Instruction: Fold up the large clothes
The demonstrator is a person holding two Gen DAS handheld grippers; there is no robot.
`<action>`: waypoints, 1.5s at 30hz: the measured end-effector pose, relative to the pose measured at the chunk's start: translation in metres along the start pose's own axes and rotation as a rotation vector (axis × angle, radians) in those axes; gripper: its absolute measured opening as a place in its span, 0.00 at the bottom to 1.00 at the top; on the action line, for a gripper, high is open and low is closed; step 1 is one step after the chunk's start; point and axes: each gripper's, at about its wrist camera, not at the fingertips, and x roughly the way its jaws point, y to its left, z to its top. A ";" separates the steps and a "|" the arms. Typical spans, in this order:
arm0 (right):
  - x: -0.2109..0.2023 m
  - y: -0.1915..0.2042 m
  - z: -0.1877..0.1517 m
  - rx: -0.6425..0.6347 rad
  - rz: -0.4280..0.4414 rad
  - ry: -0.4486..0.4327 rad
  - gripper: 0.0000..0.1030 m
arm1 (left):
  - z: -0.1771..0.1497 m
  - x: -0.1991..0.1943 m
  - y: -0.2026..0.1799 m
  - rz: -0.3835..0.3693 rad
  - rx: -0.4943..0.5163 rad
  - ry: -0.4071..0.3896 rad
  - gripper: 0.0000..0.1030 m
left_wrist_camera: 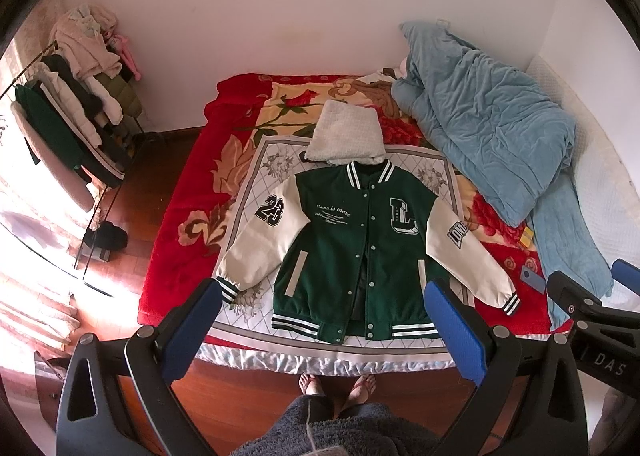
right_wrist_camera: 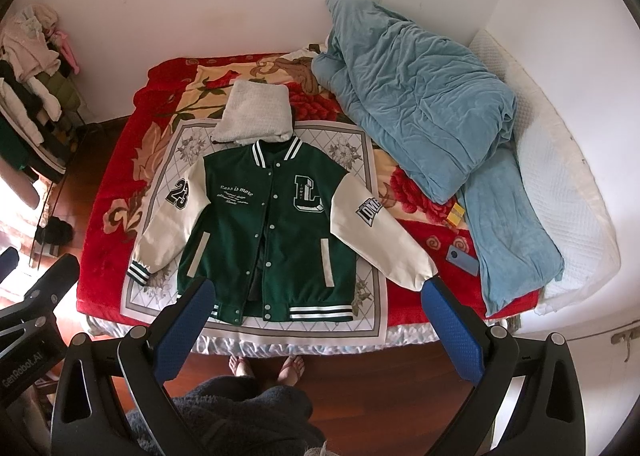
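A green varsity jacket (left_wrist_camera: 356,240) with cream sleeves lies flat, front up, sleeves spread, on a patterned cloth on the bed; it also shows in the right wrist view (right_wrist_camera: 276,224). Its snaps are mostly undone at the lower front. My left gripper (left_wrist_camera: 324,296) is open and empty, held high above the jacket's hem near the bed's front edge. My right gripper (right_wrist_camera: 318,296) is open and empty too, above the hem. The right gripper's body shows at the right edge of the left wrist view (left_wrist_camera: 588,308).
A folded white garment (left_wrist_camera: 346,134) lies just behind the jacket's collar. A crumpled blue duvet (left_wrist_camera: 492,136) covers the bed's right side, with a blue phone (left_wrist_camera: 533,278) beside it. A loaded clothes rack (left_wrist_camera: 76,96) stands at left. The person's feet (left_wrist_camera: 340,386) stand at the bed's front edge.
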 end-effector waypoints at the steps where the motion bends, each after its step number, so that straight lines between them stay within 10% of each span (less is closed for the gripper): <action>1: 0.000 0.000 0.000 0.000 0.000 0.000 1.00 | 0.001 0.000 0.000 0.001 0.000 -0.001 1.00; 21: 0.000 0.004 -0.001 0.006 0.001 0.000 1.00 | 0.009 0.004 -0.005 0.004 0.004 -0.013 1.00; 26: 0.017 0.007 0.007 0.069 0.018 -0.006 1.00 | 0.052 0.025 -0.013 0.082 0.039 -0.088 1.00; 33: 0.136 -0.042 -0.001 0.288 -0.020 0.078 1.00 | 0.067 0.135 -0.048 0.137 0.106 -0.111 1.00; 38: 0.255 -0.109 -0.027 0.429 -0.093 0.165 1.00 | 0.058 0.235 -0.085 0.182 0.139 -0.003 1.00; 45: 0.463 -0.174 -0.070 0.512 0.015 0.430 0.92 | 0.025 0.372 -0.120 0.353 0.133 0.143 1.00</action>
